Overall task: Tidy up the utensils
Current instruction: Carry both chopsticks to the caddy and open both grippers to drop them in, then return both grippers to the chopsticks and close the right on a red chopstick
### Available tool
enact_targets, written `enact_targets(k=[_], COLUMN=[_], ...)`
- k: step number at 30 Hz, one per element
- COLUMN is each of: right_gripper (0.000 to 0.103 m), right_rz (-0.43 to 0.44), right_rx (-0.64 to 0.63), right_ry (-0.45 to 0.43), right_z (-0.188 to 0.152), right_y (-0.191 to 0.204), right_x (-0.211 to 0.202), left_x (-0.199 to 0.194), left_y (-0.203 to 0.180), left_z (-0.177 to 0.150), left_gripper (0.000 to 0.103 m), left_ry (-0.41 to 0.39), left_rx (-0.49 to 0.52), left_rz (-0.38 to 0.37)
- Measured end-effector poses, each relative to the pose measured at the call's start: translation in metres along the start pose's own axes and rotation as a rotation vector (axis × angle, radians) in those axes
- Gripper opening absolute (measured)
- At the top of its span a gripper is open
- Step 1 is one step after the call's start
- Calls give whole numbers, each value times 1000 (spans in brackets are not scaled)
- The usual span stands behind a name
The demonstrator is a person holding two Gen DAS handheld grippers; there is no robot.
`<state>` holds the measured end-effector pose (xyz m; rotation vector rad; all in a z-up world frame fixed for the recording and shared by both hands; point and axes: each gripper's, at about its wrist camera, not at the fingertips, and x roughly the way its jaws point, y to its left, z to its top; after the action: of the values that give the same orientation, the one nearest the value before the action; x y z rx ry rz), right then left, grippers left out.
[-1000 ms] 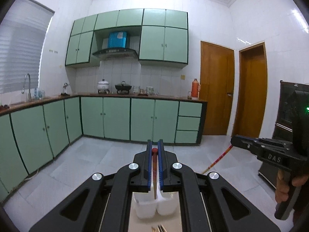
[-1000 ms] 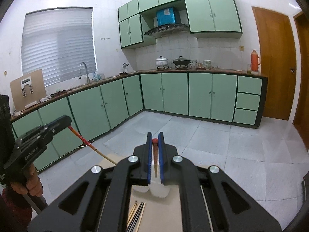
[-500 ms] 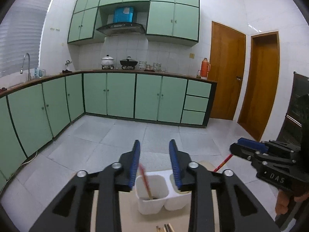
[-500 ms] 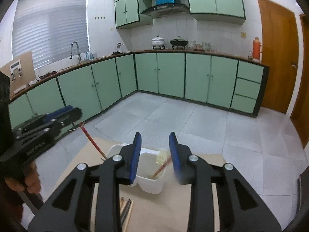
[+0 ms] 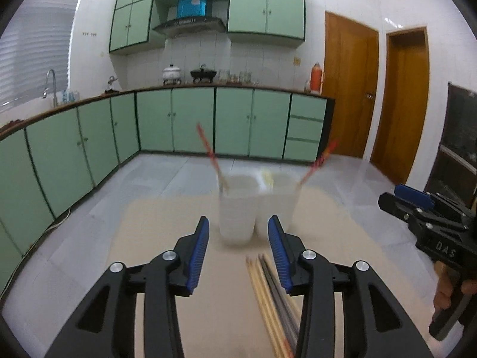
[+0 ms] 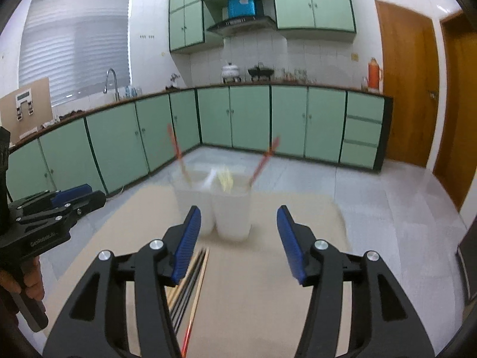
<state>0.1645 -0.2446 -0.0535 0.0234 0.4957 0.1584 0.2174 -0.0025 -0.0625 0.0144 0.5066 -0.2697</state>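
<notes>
- Left gripper (image 5: 238, 249) and right gripper (image 6: 238, 240) were held with jaws apart — nothing gripped.
- One red-tipped chopstick (image 5: 210, 156) was seen in each cup of the blurred white holder (image 5: 256, 205).
- Loose chopsticks (image 5: 272, 301) on the table (image 5: 179, 214) were partly hidden — their number could not be made out.

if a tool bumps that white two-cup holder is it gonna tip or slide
The white two-cup holder looks like thin plastic, so probably light and apt to slide on the smooth tan board. The chopsticks lean outward above its rim, so a high nudge might tip it.
</notes>
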Motion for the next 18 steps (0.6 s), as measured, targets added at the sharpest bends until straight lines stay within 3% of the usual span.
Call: enact_targets(k=[10, 18], right_gripper=[48, 38], right_rz=[17, 46], right_rx=[61, 26], right_ry=[166, 214], right_z=[-115, -146], right_y=[28, 53], right_x=[-3, -5], left_x=[3, -4], left_y=[-8, -5], left_z=[-107, -134], left_gripper=[41, 41], left_ry=[170, 198], left_rx=[2, -14], left_rz=[11, 16])
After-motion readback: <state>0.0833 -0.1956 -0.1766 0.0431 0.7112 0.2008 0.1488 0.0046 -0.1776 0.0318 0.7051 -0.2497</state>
